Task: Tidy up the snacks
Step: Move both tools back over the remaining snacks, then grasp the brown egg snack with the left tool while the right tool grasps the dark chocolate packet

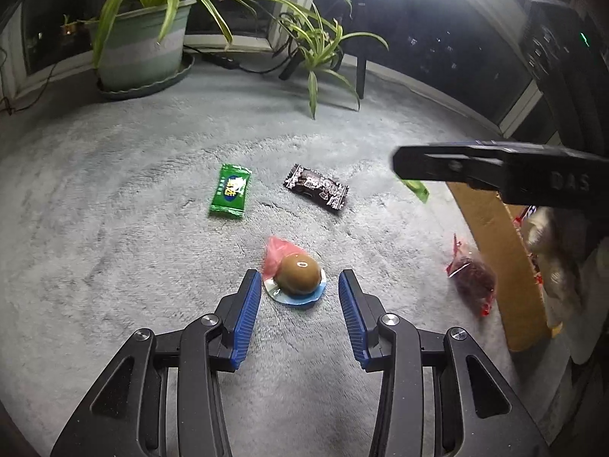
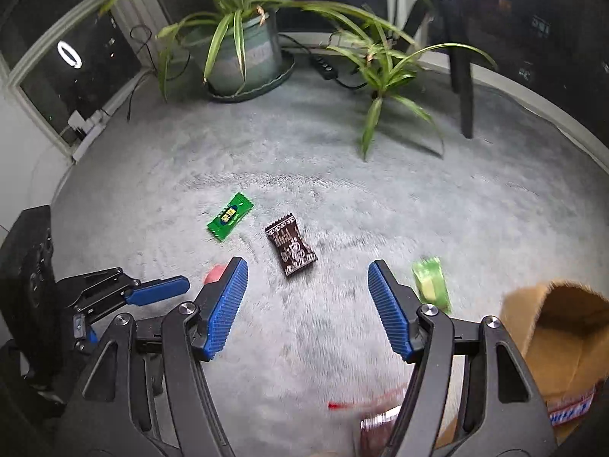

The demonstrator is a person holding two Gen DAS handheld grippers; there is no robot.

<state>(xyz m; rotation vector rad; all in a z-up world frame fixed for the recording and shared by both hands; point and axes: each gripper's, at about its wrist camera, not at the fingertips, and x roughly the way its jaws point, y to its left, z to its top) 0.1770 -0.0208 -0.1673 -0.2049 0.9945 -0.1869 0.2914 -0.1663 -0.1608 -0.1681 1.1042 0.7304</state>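
Left wrist view: left gripper [image 1: 300, 291] fingers part-open, empty, flanking the packaged egg [image 1: 297, 278] on the carpet [image 1: 114, 247]. Right gripper [image 2: 307, 306] open, empty. Risk: the round, slick egg may squirt from closing fingers.

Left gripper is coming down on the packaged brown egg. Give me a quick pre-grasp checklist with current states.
1. Left gripper jaws open: ok.
2. Packaged brown egg centred between the jaws: ok.
3. Pads touching the egg: not ok, gaps on both sides.
4. Right gripper empty and clear of the egg: ok.
5. Cardboard box open to receive snacks: ok.
6. Green candy and dark brown candy out of the closing path: ok.
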